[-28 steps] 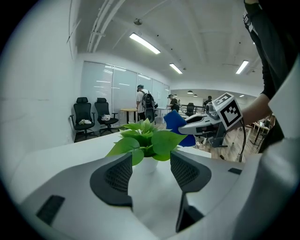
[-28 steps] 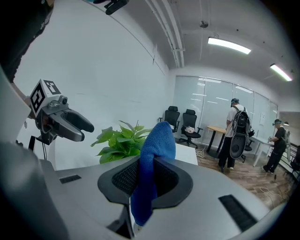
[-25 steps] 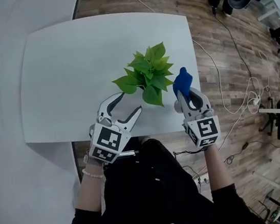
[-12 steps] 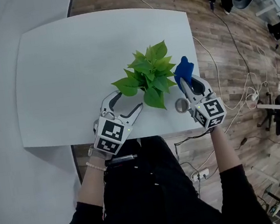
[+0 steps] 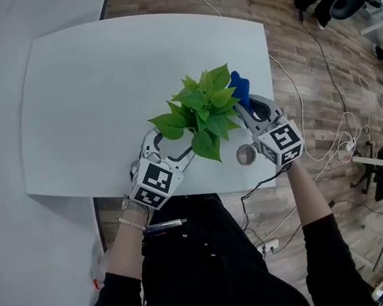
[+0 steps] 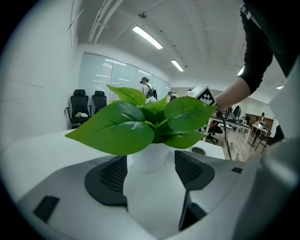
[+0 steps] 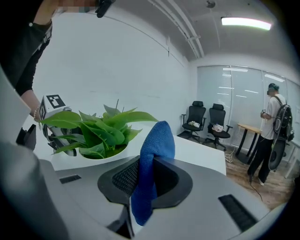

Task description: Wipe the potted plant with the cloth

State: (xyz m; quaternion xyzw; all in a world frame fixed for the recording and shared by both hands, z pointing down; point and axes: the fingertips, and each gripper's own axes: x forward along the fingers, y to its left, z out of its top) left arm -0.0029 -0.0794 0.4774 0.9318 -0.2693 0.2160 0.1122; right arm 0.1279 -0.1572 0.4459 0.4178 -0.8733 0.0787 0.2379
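A green leafy potted plant (image 5: 202, 105) in a white pot (image 6: 149, 158) stands near the white table's front edge. My left gripper (image 5: 171, 144) reaches in under the leaves from the front left. Its jaws are opening and flank the pot without pressing on it; the left gripper view shows the left gripper (image 6: 150, 165) with gaps on both sides. My right gripper (image 5: 244, 108) is shut on a folded blue cloth (image 5: 239, 87), which touches the leaves on the plant's right side. In the right gripper view the cloth (image 7: 157, 136) sticks up from the shut right gripper (image 7: 150, 174), with the plant (image 7: 101, 131) to its left.
The white table (image 5: 84, 93) stretches away behind and left of the plant. A small round grey cap (image 5: 246, 154) sits in the tabletop by the front edge. Cables (image 5: 306, 62) trail over the wooden floor at right. Office chairs (image 7: 206, 119) and a standing person (image 7: 269, 136) are far off.
Both grippers have closed in on the plant. The right one carried the cloth left up to the leaves. The left one went lower towards the pot and its jaws spread wider.
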